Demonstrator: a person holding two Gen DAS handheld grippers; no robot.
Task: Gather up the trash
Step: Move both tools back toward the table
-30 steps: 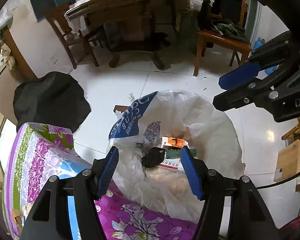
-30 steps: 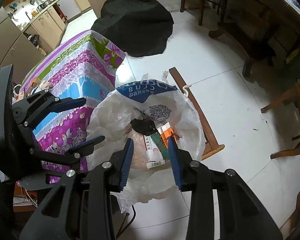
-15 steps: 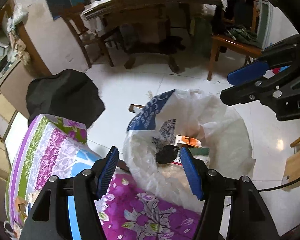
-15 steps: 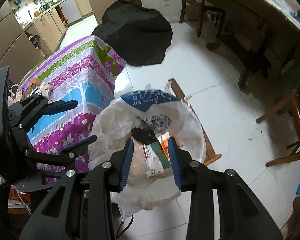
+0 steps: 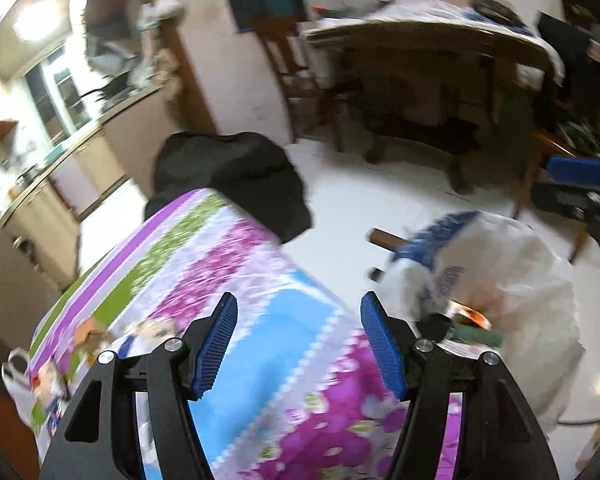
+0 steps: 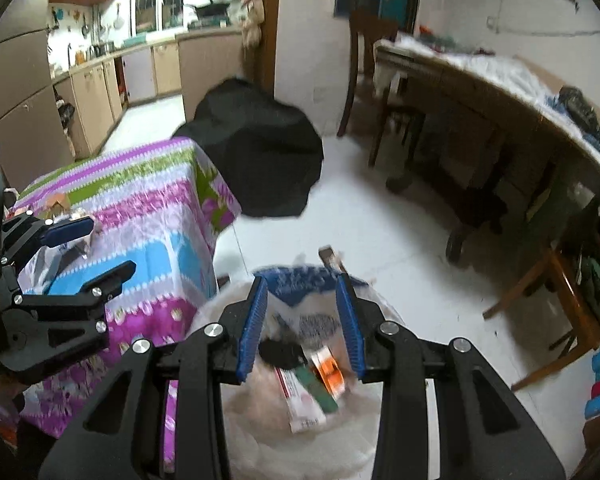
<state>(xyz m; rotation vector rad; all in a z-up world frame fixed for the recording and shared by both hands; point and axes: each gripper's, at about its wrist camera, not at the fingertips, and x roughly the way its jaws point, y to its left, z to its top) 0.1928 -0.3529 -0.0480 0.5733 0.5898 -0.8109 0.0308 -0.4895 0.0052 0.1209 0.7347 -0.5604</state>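
A white trash bag [image 6: 300, 432] stands open on the floor beside the table with the floral cloth [image 5: 228, 280]. Inside lie an orange box [image 6: 332, 372], a white carton [image 6: 300, 404] and a black scrap [image 6: 280, 350]. My right gripper [image 6: 302, 284] hovers over the bag's mouth, open, with nothing between its blue pads. My left gripper [image 5: 298, 304] hangs open and empty above the cloth, left of the bag [image 5: 500, 280]. Small scraps [image 5: 88, 332] lie on the cloth's far left. Each gripper shows in the other's view: the left gripper [image 6: 100, 250] and the right gripper [image 5: 572, 192].
A black covered object [image 6: 260, 152] sits behind the floral table. A wooden dining table [image 6: 480, 92] with chairs stands at the right, and kitchen cabinets [image 6: 100, 88] at the back left. A wooden plank [image 6: 328, 256] lies on the white floor behind the bag.
Both views have swung away from the bag toward the floral table. In the left wrist view the bag slid to the lower right. Neither gripper's jaws changed.
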